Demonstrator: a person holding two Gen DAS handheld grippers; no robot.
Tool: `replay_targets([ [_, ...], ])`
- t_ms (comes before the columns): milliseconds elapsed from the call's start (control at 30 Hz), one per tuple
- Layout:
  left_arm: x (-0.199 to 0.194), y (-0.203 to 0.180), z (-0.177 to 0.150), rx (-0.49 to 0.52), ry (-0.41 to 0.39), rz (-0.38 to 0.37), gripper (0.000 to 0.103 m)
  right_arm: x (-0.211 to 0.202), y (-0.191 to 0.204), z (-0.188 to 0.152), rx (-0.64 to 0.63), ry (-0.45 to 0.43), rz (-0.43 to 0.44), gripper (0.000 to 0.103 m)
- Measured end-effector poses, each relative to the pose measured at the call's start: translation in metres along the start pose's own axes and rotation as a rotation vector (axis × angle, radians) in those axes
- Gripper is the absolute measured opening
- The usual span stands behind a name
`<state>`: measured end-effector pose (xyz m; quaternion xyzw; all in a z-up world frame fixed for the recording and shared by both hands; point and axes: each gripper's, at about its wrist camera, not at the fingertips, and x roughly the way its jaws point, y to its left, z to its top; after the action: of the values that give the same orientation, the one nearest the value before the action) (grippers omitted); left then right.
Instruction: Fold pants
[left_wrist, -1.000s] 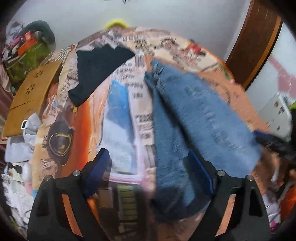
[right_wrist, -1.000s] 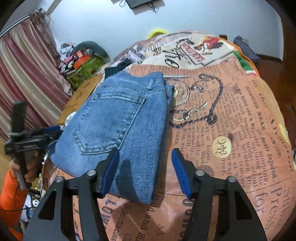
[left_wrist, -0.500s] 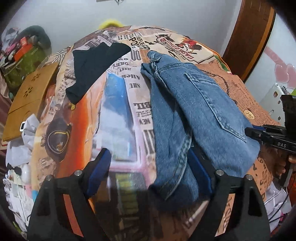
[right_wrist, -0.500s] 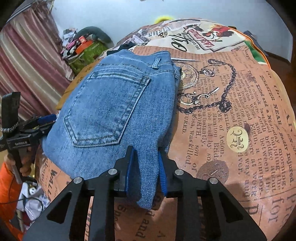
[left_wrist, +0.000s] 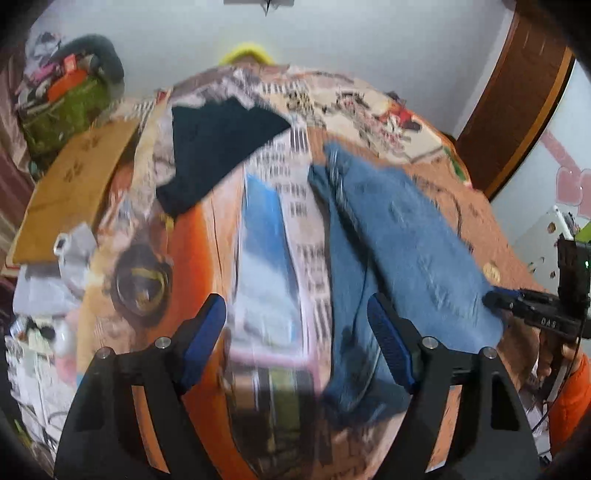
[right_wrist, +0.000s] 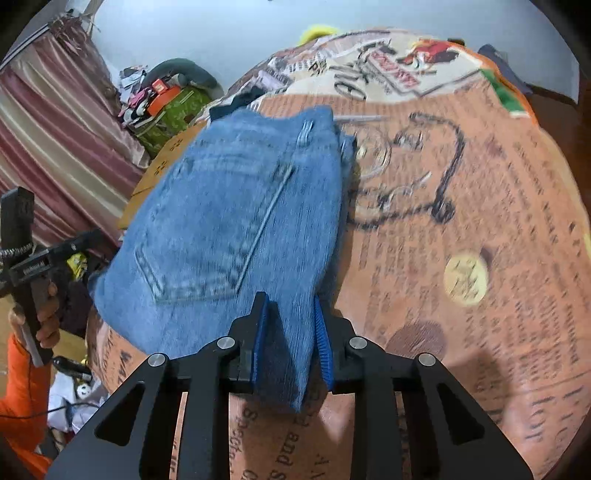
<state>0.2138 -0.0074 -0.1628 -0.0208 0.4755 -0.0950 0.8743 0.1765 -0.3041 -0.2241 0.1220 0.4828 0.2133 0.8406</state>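
A bed (right_wrist: 480, 184) covered by a newspaper-print orange and cream bedspread carries everything here. On it lie the folded blue denim pants (right_wrist: 229, 221), back pocket up, in a compact stack near the bed's front edge, with a dark navy garment (left_wrist: 218, 147) lying apart farther back.

The right hand-held gripper (right_wrist: 290, 339) is clenched on the near corner of the denim stack: its jaws have just been closing, and the blue pads now pinch several layers between them. The left hand-held gripper (left_wrist: 295, 339) is released, its jaws spread wide though they have just been narrowing a little; nothing lies between the pads, and the pants' left edge sits just beside its right finger.

The step in hand looks like shifting or tidying the finished fold. To do it well, the right grip should take in all the layers, not only the top ones, or the stack will shear open when pulled. The left gripper would best pinch the opposite near corner, so both ends lift evenly. A low, slow lift seems wise, since heavy denim sags and the fold could slide apart over the bed's edge.
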Motion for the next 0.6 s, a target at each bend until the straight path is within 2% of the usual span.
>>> replay_targets([
  [133,0.005,-0.016,0.038,0.056,-0.051,0.038,0.085,-0.011,0.001,0.029,-0.021,-0.091,0.000,0.036],
  [233,0.022,-0.030,0.064,0.104,-0.041,0.041,0.087,-0.006,0.001,0.053,-0.049,-0.119,-0.018,0.036],
  [467,0.079,-0.063,0.112,0.161,0.035,-0.028,0.090,0.037,-0.007,0.108,-0.078,-0.093,-0.001,0.036],
  [600,0.124,-0.067,0.129,0.172,0.096,-0.020,0.090,0.075,-0.023,0.131,-0.040,-0.046,-0.006,0.036],
])
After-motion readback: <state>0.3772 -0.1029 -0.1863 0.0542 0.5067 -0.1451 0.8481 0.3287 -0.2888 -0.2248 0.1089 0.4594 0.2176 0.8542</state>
